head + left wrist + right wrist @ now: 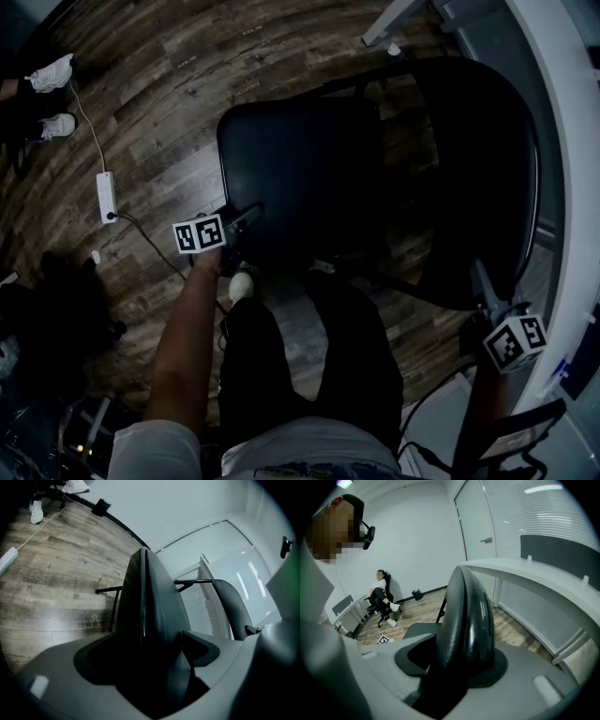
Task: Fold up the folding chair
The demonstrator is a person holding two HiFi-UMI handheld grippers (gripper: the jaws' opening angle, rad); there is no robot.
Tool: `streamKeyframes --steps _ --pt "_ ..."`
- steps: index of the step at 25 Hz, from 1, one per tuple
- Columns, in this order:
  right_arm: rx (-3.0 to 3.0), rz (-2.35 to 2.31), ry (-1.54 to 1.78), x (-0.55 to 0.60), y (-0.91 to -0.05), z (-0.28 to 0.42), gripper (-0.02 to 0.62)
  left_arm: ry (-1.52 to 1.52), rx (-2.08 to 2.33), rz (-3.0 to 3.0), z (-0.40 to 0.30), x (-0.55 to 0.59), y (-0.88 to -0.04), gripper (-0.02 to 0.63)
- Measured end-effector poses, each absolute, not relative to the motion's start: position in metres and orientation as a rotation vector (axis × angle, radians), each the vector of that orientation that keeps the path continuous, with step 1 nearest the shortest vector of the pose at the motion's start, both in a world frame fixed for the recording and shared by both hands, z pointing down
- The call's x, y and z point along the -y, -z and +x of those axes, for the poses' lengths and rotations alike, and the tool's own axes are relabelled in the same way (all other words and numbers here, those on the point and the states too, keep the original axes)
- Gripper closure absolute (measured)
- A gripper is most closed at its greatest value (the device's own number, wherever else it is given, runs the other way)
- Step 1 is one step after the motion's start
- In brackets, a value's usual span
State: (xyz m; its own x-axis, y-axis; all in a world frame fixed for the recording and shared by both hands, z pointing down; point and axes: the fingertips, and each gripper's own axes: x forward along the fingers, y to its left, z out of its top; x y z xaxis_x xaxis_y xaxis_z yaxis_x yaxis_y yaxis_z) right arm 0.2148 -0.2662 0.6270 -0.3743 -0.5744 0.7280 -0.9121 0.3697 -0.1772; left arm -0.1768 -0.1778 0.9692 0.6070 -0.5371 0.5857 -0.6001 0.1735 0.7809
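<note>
A black folding chair stands open on the wood floor. Its padded seat (300, 178) is in the middle of the head view and its backrest (478, 169) is to the right. My left gripper (246, 220) is at the seat's near left corner. In the left gripper view the seat's edge (150, 602) runs between the jaws of this gripper (150, 653), which stand wide with a dark gap on the left side. My right gripper (486, 298) is on the backrest's near end. In the right gripper view the backrest's rim (468, 616) fills that gripper (459, 663), which is shut on it.
A curved white desk (562, 141) runs close behind the backrest. A white power strip (107, 196) with a cable lies on the floor at left. My own legs (309, 375) stand right in front of the seat. A person (382, 595) sits on an office chair far off.
</note>
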Motion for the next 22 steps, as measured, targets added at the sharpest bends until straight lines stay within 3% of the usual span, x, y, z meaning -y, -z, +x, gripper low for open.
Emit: streamKeyframes --steps 8,15,22 --pt "2.078 1.296 -0.773 0.264 -0.621 0.212 0.41 0.021 0.864 1.497 -0.163 0.18 -0.971 0.149" --pt "2.087 1.311 -0.794 0.265 -0.619 0.212 0.419 0.048 0.762 1.499 -0.156 0.176 -0.97 0.216" --pt "2.105 1.287 -0.814 0.267 -0.608 0.209 0.442 0.046 0.767 1.474 -0.152 0.175 -0.957 0.233"
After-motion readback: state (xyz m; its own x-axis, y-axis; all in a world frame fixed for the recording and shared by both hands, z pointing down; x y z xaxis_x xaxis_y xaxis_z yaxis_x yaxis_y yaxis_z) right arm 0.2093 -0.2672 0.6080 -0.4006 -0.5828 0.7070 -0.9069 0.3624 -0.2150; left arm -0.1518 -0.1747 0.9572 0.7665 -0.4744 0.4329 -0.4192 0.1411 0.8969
